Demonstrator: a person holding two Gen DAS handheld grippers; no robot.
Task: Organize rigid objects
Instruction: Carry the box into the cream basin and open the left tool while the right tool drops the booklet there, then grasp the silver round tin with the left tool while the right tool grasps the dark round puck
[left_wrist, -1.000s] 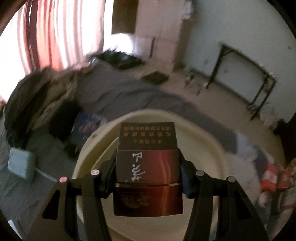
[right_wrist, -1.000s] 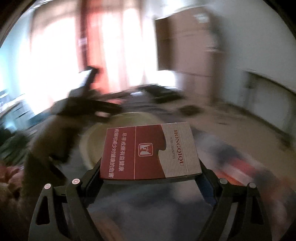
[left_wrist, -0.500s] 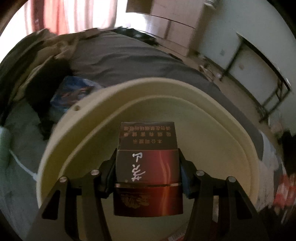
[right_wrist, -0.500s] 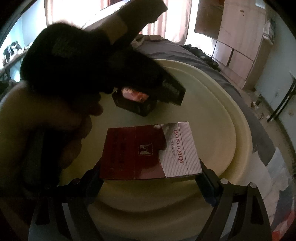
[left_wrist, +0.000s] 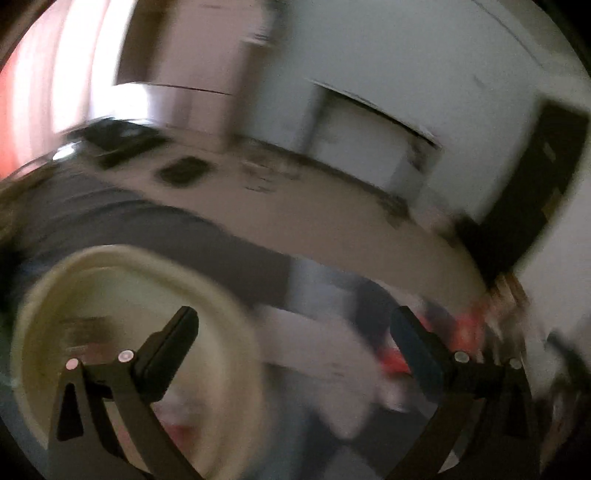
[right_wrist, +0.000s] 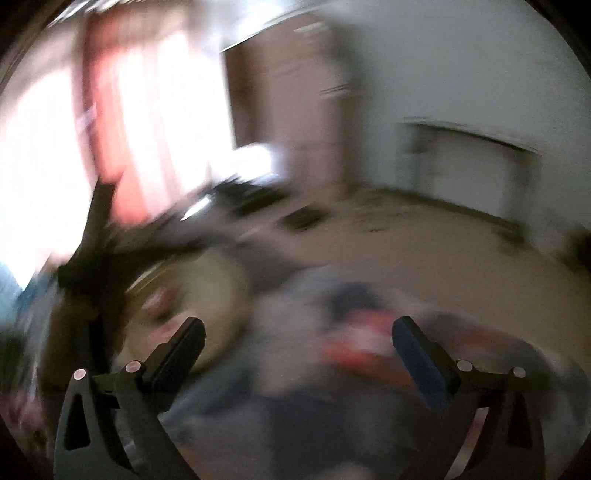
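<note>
Standing wide with nothing between the pads, your left gripper (left_wrist: 294, 323) and right gripper (right_wrist: 298, 334) have both just been opening. The round cream basin (left_wrist: 236, 321) lies lower left on the grey bed (left_wrist: 122, 229); blurred reddish packs (right_wrist: 157, 299) inside. Pale floor (left_wrist: 332, 221), white wall beyond.

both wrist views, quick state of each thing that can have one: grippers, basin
left gripper: jaws wide open after just opening, nothing between them
right gripper: jaws wide open after just opening, nothing between them
cream basin: upright on the bed; contents too blurred to tell
</note>
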